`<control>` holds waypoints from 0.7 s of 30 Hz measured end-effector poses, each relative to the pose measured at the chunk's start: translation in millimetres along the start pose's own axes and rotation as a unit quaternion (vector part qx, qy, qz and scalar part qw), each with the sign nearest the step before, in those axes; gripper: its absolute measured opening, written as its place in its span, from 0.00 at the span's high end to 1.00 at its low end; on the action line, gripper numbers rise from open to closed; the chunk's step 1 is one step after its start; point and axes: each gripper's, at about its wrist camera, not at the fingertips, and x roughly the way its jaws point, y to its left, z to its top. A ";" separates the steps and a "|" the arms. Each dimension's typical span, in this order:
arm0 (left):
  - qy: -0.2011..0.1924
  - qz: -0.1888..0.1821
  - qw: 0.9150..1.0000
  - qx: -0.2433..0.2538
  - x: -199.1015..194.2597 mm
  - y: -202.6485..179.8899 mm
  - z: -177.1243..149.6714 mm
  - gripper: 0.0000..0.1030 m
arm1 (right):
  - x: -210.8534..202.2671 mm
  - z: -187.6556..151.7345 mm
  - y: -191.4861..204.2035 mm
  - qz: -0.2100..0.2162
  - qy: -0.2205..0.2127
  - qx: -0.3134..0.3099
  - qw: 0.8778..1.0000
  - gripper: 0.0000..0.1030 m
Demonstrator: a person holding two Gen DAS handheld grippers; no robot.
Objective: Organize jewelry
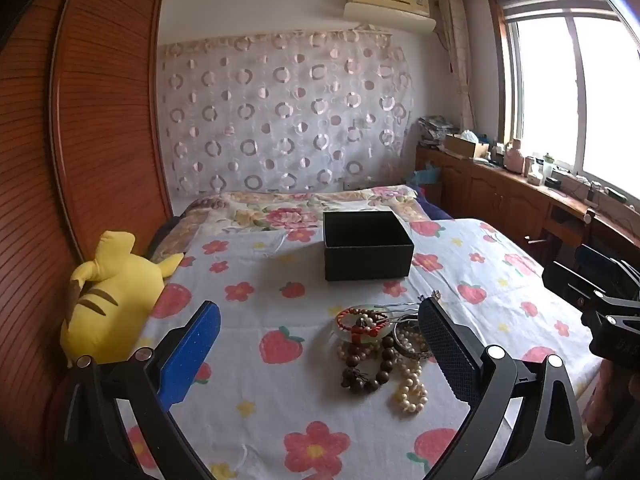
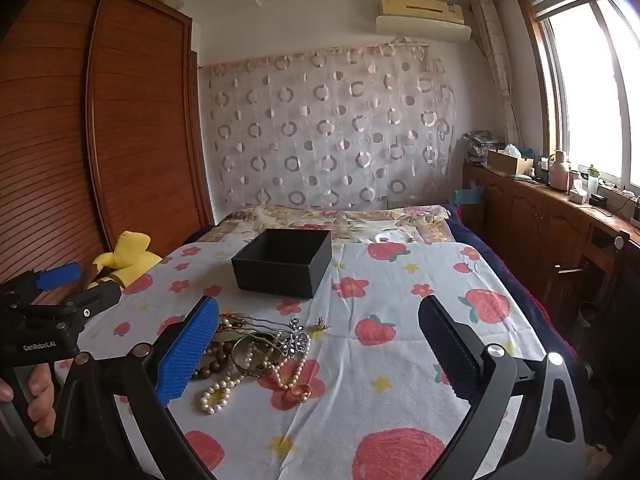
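Both my grippers, left (image 1: 319, 340) and right (image 2: 319, 344), hover spread and empty; jewelry pile (image 2: 256, 356) awaits the black box (image 2: 284, 262) behind.

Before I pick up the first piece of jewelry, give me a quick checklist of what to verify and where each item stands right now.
1. Black box open on top, ready to receive: ok.
2. Box empty inside: cannot tell, the bottom is hidden.
3. Left gripper jaws open, holding nothing: ok.
4. Right gripper jaws open, holding nothing: ok.
5. Jewelry pile easy to take one piece at a time: not ok, beads, pearls and bangle overlap.
6. Path from the pile to the box free on the bedsheet: ok.
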 end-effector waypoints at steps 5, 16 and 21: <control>-0.001 0.000 1.000 -0.001 -0.2 0.2 0.0 0.07 | -0.2 0.0 0.2 0.000 0.001 0.001 1.000 0.02; -0.002 0.001 1.000 0.000 0.8 0.5 0.3 0.07 | 0.0 -0.3 0.4 0.001 0.001 0.002 1.000 0.02; -0.004 0.000 1.000 -0.001 0.4 0.6 0.1 0.07 | 0.3 -0.4 0.4 0.001 0.002 0.003 1.000 0.02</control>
